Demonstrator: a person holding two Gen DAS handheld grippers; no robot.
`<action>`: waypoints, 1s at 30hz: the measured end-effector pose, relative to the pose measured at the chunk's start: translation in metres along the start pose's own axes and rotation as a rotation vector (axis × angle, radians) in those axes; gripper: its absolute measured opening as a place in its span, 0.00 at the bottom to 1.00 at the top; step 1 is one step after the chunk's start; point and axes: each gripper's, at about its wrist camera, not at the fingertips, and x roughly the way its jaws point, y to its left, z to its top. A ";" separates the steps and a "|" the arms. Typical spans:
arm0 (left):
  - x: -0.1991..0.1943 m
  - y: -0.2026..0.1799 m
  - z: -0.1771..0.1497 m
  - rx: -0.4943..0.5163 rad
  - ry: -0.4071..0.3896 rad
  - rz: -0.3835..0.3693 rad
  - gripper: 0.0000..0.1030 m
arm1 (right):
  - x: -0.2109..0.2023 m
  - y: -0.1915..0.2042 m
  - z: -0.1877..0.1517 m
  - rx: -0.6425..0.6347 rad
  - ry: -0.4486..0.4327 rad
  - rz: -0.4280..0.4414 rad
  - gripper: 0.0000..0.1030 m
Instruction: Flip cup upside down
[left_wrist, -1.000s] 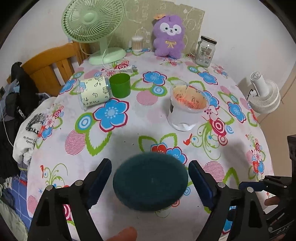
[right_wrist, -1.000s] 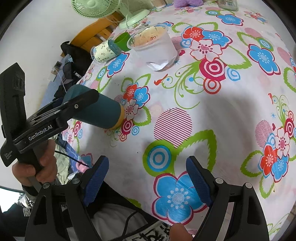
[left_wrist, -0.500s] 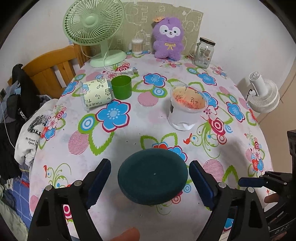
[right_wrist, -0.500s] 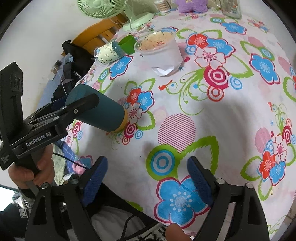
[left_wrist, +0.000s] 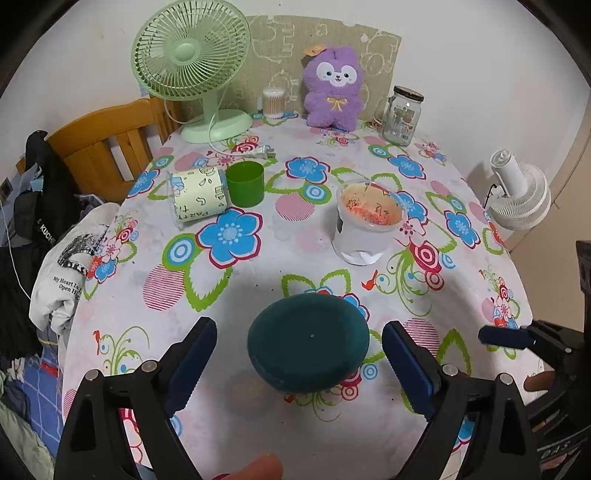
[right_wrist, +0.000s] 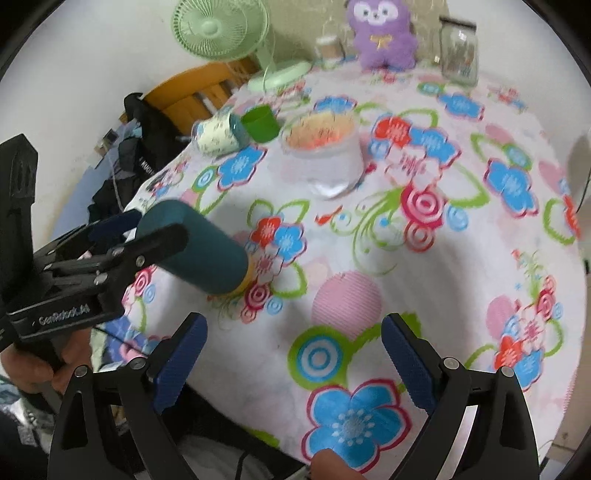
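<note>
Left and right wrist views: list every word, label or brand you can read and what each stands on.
"My Heart Is" / "Open H…" (cut off): white cloth draped at the table's left edge.
"KUCH…" (cut off): black garment on the chair.
"PART…" (partly readable): pale tipped-over cup.
"GenRobot.AI" (blurred): body of the left gripper.
Glass jar label: too small to read.
</note>
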 end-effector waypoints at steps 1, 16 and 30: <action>-0.002 0.001 0.000 -0.001 -0.008 0.002 0.91 | -0.003 0.002 0.002 -0.008 -0.021 -0.016 0.94; -0.030 0.010 0.004 -0.012 -0.082 0.001 0.92 | -0.017 0.027 0.011 -0.072 -0.106 -0.078 0.94; -0.054 0.018 0.005 -0.016 -0.185 0.020 0.94 | -0.038 0.048 0.019 -0.099 -0.196 -0.110 0.94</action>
